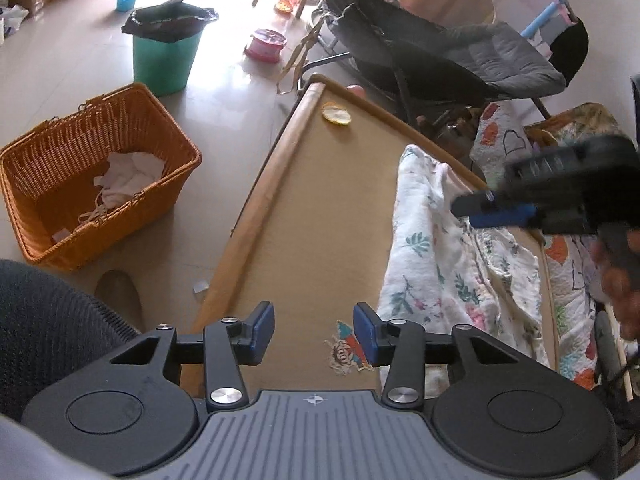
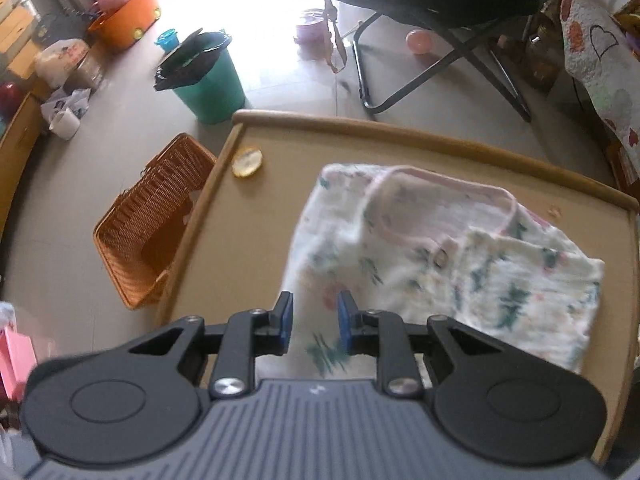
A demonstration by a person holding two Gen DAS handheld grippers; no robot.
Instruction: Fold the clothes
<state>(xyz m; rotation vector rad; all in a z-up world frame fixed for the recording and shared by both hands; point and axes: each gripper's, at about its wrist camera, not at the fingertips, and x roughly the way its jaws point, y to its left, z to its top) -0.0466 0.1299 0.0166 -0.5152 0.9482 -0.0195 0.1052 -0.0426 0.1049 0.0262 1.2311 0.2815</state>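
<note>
A white baby garment with a floral print and pink trim lies partly folded on the tan table. My left gripper stands open over bare tabletop just left of the garment's near edge, with nothing between its fingers. My right gripper hovers over the garment's near left part, its blue pads a narrow gap apart with the cloth visible below them, not pinched. In the left wrist view the right gripper is blurred above the garment's far side, with part of a hand behind it.
An orange wicker basket holding white cloths sits on the floor left of the table. Beyond it stands a green bin. A yellow round item lies at the table's far left corner. A folding chair and a patterned quilt border the far and right sides.
</note>
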